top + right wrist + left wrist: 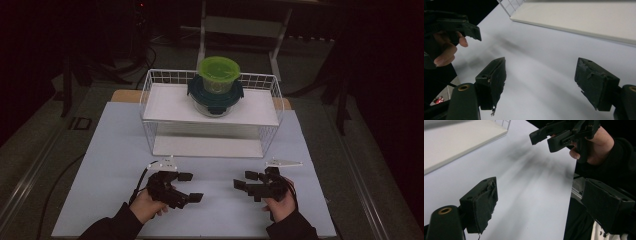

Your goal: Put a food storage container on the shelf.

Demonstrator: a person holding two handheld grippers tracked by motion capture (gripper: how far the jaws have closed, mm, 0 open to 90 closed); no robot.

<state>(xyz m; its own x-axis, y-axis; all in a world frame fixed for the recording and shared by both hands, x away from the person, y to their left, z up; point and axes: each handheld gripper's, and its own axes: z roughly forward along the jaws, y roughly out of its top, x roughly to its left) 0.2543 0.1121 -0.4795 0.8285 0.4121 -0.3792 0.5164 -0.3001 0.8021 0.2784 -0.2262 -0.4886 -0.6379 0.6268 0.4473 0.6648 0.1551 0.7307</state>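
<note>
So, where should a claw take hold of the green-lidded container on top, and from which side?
Probably at the clear wall just under the green lid, coming from the front, the person's side. The small container stands upright on a larger dark-lidded one, and the wire rack fences the back and sides. The wide lid likely would not fit between the jaws.

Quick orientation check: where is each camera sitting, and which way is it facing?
High view: above the near side, looking forward and down at the wire rack; both hands and sleeves show.
Left gripper view: rides the left gripper, facing the right gripper.
Right gripper view: rides the right gripper, facing the left gripper.
Shared: the table.
</note>
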